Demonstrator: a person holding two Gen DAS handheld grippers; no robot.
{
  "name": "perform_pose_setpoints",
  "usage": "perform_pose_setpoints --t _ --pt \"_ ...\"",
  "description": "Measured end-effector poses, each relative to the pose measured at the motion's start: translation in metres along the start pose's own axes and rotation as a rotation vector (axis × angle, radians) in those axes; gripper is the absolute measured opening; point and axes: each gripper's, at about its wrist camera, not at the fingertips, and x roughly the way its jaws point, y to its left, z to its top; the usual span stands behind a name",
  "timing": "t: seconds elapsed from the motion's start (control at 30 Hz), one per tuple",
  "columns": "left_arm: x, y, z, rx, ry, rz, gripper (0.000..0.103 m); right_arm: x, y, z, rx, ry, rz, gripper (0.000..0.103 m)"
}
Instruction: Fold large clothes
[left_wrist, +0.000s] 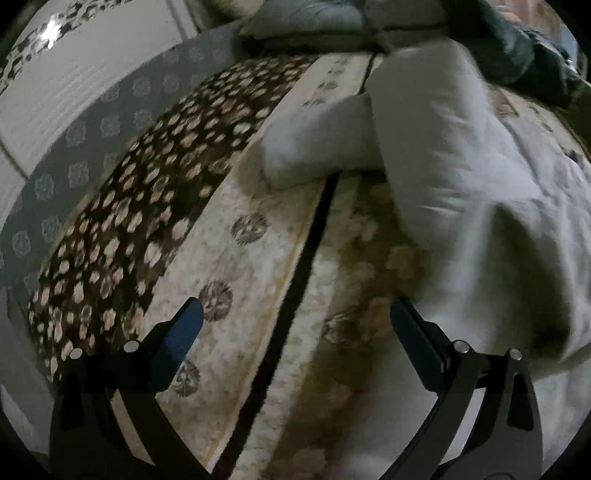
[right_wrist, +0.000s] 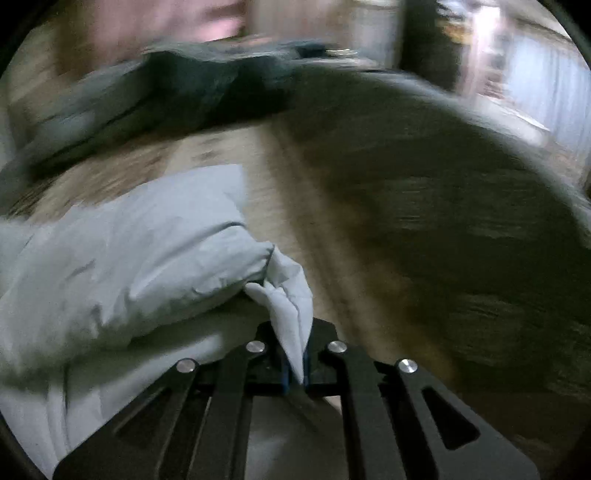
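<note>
Folding looks barely begun to me: my right gripper (right_wrist: 294, 363) is clamped on a corner of the white garment (right_wrist: 122, 266), bunched on the patterned bed (left_wrist: 258, 266), while my left gripper (left_wrist: 295, 321) hangs wide open, empty.

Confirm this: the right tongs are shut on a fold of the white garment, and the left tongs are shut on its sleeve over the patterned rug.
Not quite. The right tongs are shut on a fold of the white garment, but the left wrist view shows the left tongs open and holding nothing, over the patterned rug, with the sleeve lying ahead of them.
</note>
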Motion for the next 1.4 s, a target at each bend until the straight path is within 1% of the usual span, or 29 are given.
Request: perform_pose_setpoints --t 0.07,0.13,0.2,0.23,0.27,0.3,0.37,0.43,0.5,0.57,0.63,0.67,0.7,0.77,0.83,0.9,0.97,1.0,1.07,1.13,1.23,1.3,1.33,1.37,1.4 --pt "0.003 -0.001 0.002 -0.007 -0.002 -0.008 0.100 0.003 -0.018 -0.004 0.011 0.020 -0.049 0.028" --pt "0.009 0.002 0.001 -0.048 0.006 0.000 0.100 0.002 -0.023 -0.005 -0.020 0.017 -0.086 0.059" --pt "0.018 0.006 0.000 -0.096 0.026 0.005 0.100 -0.019 -0.027 0.002 -0.009 -0.063 -0.111 0.072" --pt "0.020 0.006 -0.004 -0.117 0.038 0.005 0.100 -0.031 -0.027 0.009 0.009 -0.088 -0.114 0.079" --pt "0.026 0.008 -0.007 -0.147 0.056 0.001 0.100 -0.037 -0.029 0.013 0.028 -0.103 -0.100 0.081" --pt "0.031 0.011 -0.010 -0.170 0.072 -0.005 0.100 -0.045 -0.029 0.022 0.062 -0.117 -0.035 0.083" --pt "0.042 0.018 -0.012 -0.191 0.084 -0.005 0.100 -0.063 -0.024 0.025 0.091 -0.102 0.106 0.086" --pt "0.054 0.025 -0.009 -0.207 0.081 0.004 0.100 -0.080 -0.014 0.023 0.078 -0.099 0.200 0.088" --pt "0.063 0.038 -0.004 -0.241 0.059 0.018 0.100 -0.094 0.000 0.023 0.052 -0.124 0.254 0.089" --pt "0.072 0.046 -0.001 -0.232 0.009 0.052 0.100 -0.103 0.018 0.019 -0.008 -0.158 0.313 0.090" --pt "0.084 0.051 0.002 -0.195 -0.025 0.071 0.100 -0.103 0.032 0.013 -0.081 -0.174 0.311 0.090" --pt "0.089 0.054 0.005 -0.184 -0.040 0.062 0.100 -0.097 0.039 0.011 -0.123 -0.163 0.299 0.091" --pt "0.092 0.056 0.007 -0.178 -0.049 0.054 0.100 -0.095 0.042 0.009 -0.133 -0.148 0.301 0.091" --pt "0.099 0.057 0.016 -0.143 -0.093 0.026 0.100 -0.084 0.040 0.008 -0.121 -0.122 0.313 0.091" --pt "0.099 0.056 0.028 -0.083 -0.132 0.025 0.100 -0.061 0.040 0.008 -0.102 -0.079 0.296 0.091" --pt "0.107 0.049 0.043 -0.020 -0.166 0.014 0.100 -0.043 0.042 0.001 -0.091 -0.027 0.294 0.091" --pt "0.115 0.042 0.057 0.045 -0.193 0.023 0.100 -0.026 0.045 -0.004 -0.086 0.037 0.314 0.091" --pt "0.121 0.036 0.063 0.090 -0.205 0.042 0.100 -0.023 0.043 -0.006 -0.090 0.050 0.319 0.090" --pt "0.135 0.026 0.069 0.158 -0.199 0.077 0.100 -0.022 0.042 -0.008 -0.098 0.049 0.321 0.090" --pt "0.149 0.018 0.073 0.201 -0.192 0.116 0.100 -0.020 0.039 -0.006 -0.093 0.050 0.320 0.091" --pt "0.168 0.010 0.079 0.198 -0.181 0.124 0.100 -0.015 0.033 -0.005 -0.072 0.072 0.334 0.090" --pt "0.175 0.005 0.081 0.193 -0.182 0.111 0.089 -0.008 0.033 -0.007 -0.068 0.089 0.328 0.091" --pt "0.180 0.002 0.081 0.196 -0.165 0.078 0.061 -0.006 0.033 -0.007 -0.068 0.097 0.327 0.091" --pt "0.181 -0.001 0.080 0.202 -0.148 0.051 0.031 -0.003 0.034 -0.008 -0.069 0.105 0.328 0.091" --pt "0.181 -0.004 0.079 0.208 -0.137 0.048 0.025 0.001 0.035 -0.010 -0.067 0.115 0.330 0.091"
